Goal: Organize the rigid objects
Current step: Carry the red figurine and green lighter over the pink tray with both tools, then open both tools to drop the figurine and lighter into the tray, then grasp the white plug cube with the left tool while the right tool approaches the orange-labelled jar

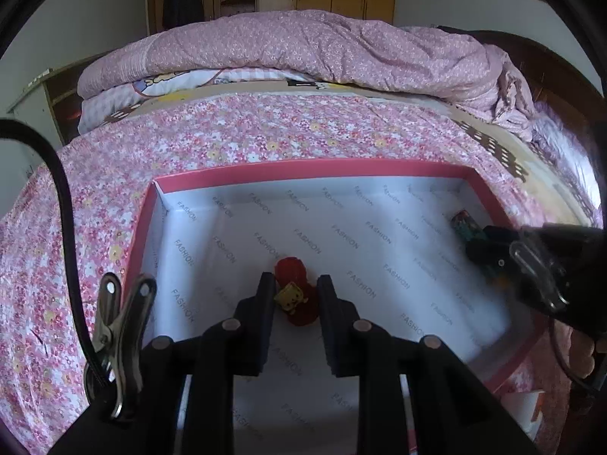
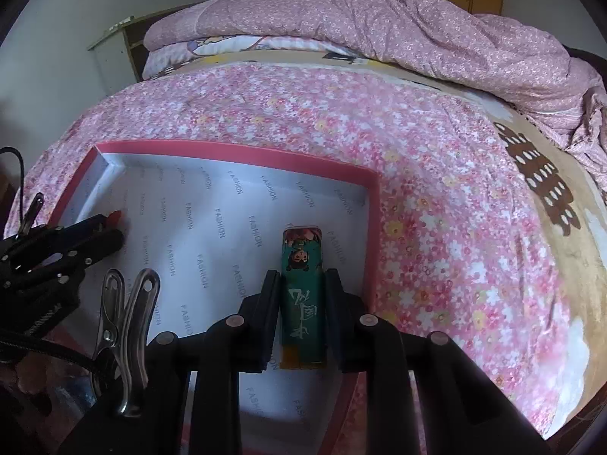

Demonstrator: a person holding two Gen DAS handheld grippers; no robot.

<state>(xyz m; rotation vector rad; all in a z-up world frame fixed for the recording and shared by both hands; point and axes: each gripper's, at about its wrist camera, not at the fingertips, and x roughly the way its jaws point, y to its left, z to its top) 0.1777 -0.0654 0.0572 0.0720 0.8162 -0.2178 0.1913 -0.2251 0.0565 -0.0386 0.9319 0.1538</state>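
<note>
A big bed [image 1: 265,140] fills both views, covered by a pink sheet with little flowers. A lumpy pink quilt [image 1: 322,49] is heaped on the far side of the bed, well behind the box.

The box [image 1: 315,170] is the landmark here. It sits on the flowered sheet, open at the top, with a pink rim and white paper inside that says FASHION over and over.

The left gripper [image 1: 295,282] reaches into the near left part of the box. Its two black fingers are close together with a red toy [image 1: 294,269] between them. The toy has a small yellow square piece on it (it looks a bit like a tiny face). The fingers seem to be squeezing the toy, but thin gaps show at its sides, so I cannot be sure they press on it.

The right gripper [image 2: 302,278] reaches into the right part of the box, just beside the right wall. Its fingers are clamped on a long green case [image 2: 303,284] with a cartoon picture and white writing on it. The case points toward the far wall of the box, and its far end sticks out past the fingertips.

A silver clip [image 1: 117,337] hangs on the left gripper near the box's left wall.
</note>
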